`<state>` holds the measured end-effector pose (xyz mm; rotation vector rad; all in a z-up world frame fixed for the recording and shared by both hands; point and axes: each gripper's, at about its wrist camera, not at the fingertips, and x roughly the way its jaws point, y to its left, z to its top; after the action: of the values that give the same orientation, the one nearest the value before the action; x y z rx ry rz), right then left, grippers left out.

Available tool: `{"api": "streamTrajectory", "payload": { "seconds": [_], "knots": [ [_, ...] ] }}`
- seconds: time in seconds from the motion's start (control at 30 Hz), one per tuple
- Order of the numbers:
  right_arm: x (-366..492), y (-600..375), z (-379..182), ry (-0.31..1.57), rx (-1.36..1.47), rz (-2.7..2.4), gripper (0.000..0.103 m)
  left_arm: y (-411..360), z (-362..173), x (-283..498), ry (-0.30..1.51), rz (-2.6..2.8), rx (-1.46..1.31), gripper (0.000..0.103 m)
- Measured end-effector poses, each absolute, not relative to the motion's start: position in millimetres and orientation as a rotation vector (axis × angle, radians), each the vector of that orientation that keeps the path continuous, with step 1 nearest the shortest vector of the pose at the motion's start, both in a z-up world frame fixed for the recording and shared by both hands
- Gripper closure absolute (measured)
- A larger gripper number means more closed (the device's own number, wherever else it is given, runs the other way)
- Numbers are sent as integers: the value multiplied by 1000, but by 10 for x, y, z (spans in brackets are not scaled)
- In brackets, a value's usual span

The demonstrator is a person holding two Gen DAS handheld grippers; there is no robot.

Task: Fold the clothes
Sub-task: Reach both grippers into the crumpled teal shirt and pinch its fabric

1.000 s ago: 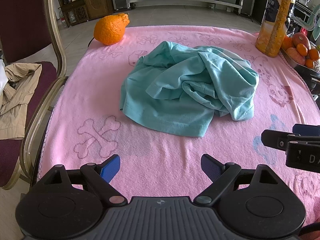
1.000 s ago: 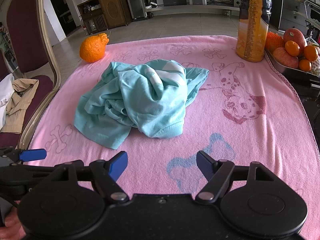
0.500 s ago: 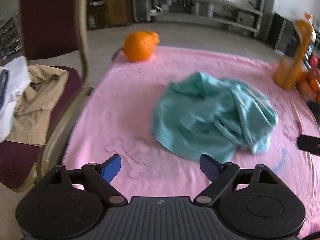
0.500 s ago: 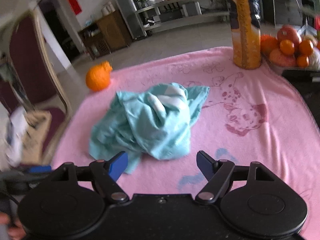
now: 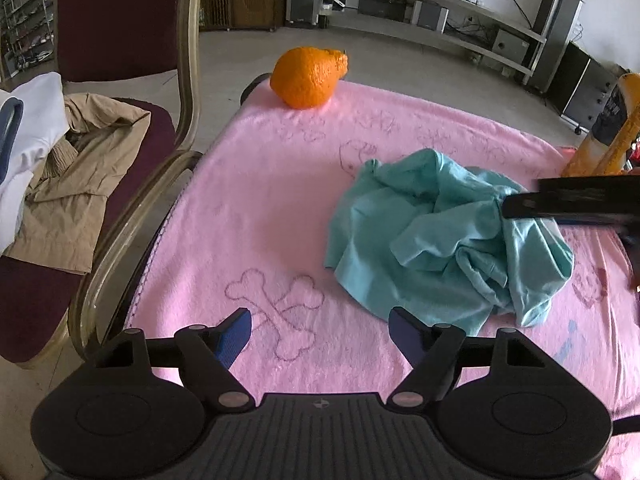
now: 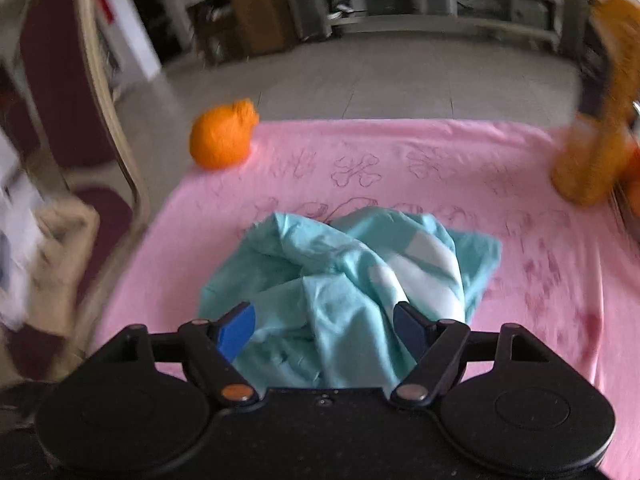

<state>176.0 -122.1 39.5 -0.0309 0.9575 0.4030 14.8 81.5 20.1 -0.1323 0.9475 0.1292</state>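
Two claws hang over the pink worktop (image 5: 256,208), where the teal shirt (image 5: 436,236) lies crumpled: the left claw (image 5: 320,330) has just been narrowing, empty beside the near hem, while the right claw (image 6: 325,328), spread wide, seems through blur to straddle the heap without gripping, likely to spread it.

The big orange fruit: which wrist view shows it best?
The left wrist view: the orange fruit is sharp, with its bumpy peel visible at the pink towel's far corner. The right wrist view shows it only motion-blurred.

bare pink towel (image 5: 248,208) left, chair (image 5: 132,184) beyond
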Motion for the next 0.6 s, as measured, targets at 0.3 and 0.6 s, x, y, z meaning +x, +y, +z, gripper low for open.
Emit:
{"api": "streamTrajectory", "payload": {
  "seconds": [0.3,0.6],
  "knots": [
    [1872,-1007,335,933,-117,385,99,824,161,166,952,132,-92,27],
    [1487,-2610,1334,607,539,120,99,732,163,123,930,72,-78,27]
  ]
}}
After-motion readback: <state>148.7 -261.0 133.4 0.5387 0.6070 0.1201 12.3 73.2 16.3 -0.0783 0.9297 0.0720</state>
